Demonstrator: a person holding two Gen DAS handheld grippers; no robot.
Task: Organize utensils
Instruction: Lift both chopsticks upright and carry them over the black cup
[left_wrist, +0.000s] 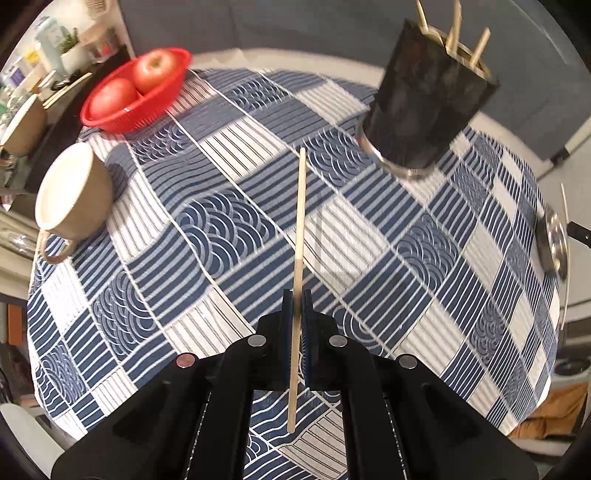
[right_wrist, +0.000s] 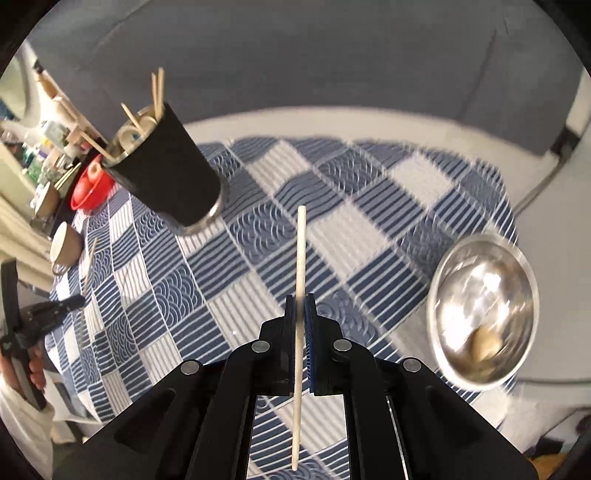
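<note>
Both jaws clamped on one chopstick each, above the checked surface.

Your left gripper (left_wrist: 297, 325), low centre of its frame, has its jaws pressed tight on a wooden chopstick (left_wrist: 300, 236) that runs up toward mid-frame and sticks out below the pads. Your right gripper (right_wrist: 300, 328), low centre of its own frame, grips a paler chopstick (right_wrist: 301, 258) the same way. Beyond lies the blue-and-white patterned cloth (left_wrist: 207, 221) over the surface. At the left edge of the left view sits a tan cup (left_wrist: 70, 199), with a red basket (left_wrist: 136, 92) of apples at upper left. The dark utensil holder (left_wrist: 428, 99), upper right, already has chopsticks standing in it. A steel bowl (right_wrist: 484, 314) sits at the right of the right view.
</note>
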